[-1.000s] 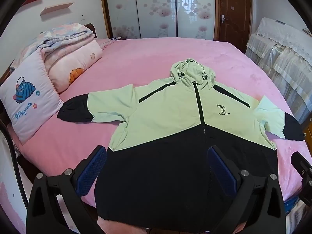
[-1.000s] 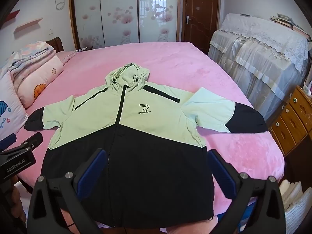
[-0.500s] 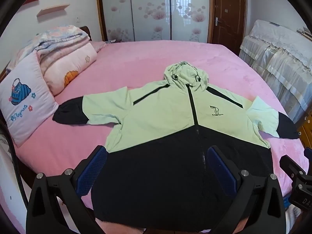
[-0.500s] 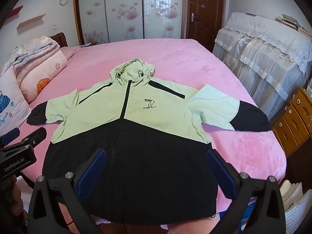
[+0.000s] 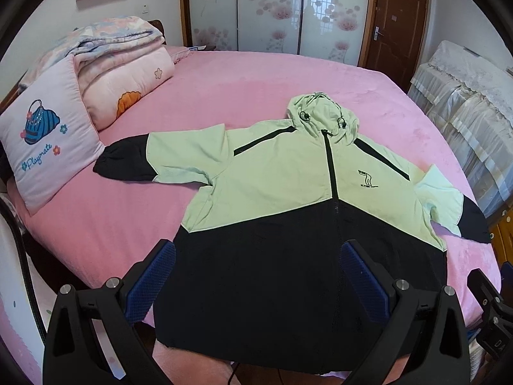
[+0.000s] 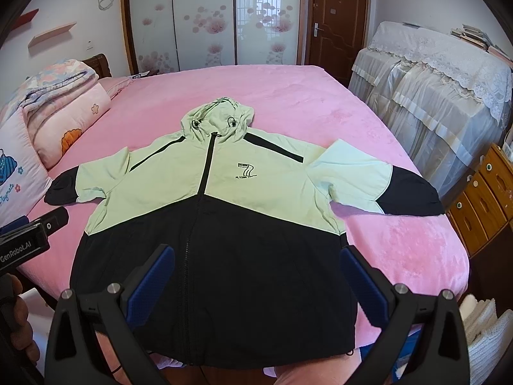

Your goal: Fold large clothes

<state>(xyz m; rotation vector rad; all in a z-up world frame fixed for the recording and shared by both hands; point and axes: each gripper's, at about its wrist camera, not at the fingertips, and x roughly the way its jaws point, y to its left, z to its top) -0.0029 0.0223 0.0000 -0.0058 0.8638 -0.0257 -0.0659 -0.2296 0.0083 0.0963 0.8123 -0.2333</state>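
A hooded jacket (image 5: 272, 189) (image 6: 243, 192), pale green above and black below, lies flat and zipped on the pink bed (image 5: 243, 73) (image 6: 282, 96), hood away from me, both sleeves spread out sideways. Its black hem hangs over the near bed edge. My left gripper (image 5: 256, 282) hovers open above the hem's left half, nothing between its blue pads. Above the hem's middle and right, my right gripper (image 6: 256, 282) also stands open and empty. The other gripper's body shows at each view's edge: right one (image 5: 490, 314), left one (image 6: 29, 240).
A "Playmate" cushion (image 5: 48, 134) and folded quilts (image 5: 121, 64) sit at the bed's left. Lace-covered furniture (image 6: 433, 89) and a wooden drawer chest (image 6: 481, 199) stand to the right. A wardrobe with sliding doors (image 6: 208, 19) and a brown door (image 6: 336, 19) are behind.
Both cameras have shifted slightly; the left one swung right then back left. The jacket lies unchanged and both grippers stay open.
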